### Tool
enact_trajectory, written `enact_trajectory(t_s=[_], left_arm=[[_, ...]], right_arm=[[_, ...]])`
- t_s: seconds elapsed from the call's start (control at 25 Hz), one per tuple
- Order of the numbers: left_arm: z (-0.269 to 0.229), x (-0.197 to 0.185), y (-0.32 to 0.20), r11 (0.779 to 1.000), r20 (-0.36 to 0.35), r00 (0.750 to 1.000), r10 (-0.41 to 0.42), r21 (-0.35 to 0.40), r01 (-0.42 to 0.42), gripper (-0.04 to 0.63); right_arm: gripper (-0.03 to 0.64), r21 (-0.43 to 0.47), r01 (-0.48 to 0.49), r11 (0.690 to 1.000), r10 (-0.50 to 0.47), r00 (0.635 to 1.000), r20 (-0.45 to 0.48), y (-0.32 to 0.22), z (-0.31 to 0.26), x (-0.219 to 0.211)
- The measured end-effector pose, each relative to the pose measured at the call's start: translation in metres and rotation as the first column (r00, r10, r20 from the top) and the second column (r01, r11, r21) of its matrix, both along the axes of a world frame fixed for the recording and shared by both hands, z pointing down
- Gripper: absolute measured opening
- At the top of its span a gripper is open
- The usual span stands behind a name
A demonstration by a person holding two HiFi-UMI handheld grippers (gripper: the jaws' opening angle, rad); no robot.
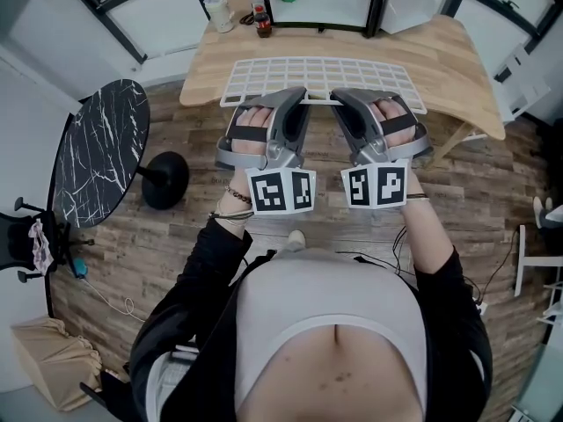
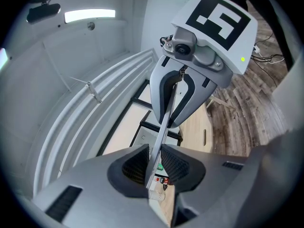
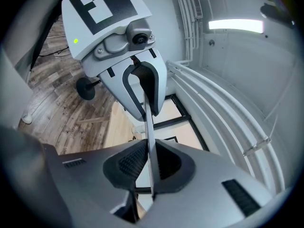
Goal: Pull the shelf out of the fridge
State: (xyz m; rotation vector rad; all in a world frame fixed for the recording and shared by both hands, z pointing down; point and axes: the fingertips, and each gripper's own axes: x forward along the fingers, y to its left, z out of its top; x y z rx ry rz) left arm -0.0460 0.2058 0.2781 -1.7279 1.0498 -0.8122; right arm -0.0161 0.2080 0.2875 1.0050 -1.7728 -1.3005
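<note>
Shelf [image 1: 321, 79]: one flat white wire grid of small rectangular cells, held level over the light wooden bench [image 1: 457, 69], which has rounded corners. Tools: two, grey moulded shells with ribbed black pads [image 2: 176, 164]. The left tool [image 1: 296, 96] and right tool [image 1: 339, 98] sit side by side, each clamped on the shelf's near edge. Whether the shelf touches the bench cannot be determined.

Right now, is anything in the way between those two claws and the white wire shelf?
Nothing visible is. The left gripper and the right gripper are each clamped directly on the near edge of the shelf, which is over the wooden table. The cup stands beyond its far edge.
</note>
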Motion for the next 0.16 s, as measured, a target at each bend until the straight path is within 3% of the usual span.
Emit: enact_trajectory(t_s=[0.16], left_arm=[[-0.002, 0.0007, -0.0023, 1.0, 0.002, 1.0, 0.0, 0.004, 0.0, 0.075]], right_arm=[[0.058, 0.002, 0.001, 1.0, -0.001, 1.0, 0.001, -0.0023, -0.0021, 0.0003]])
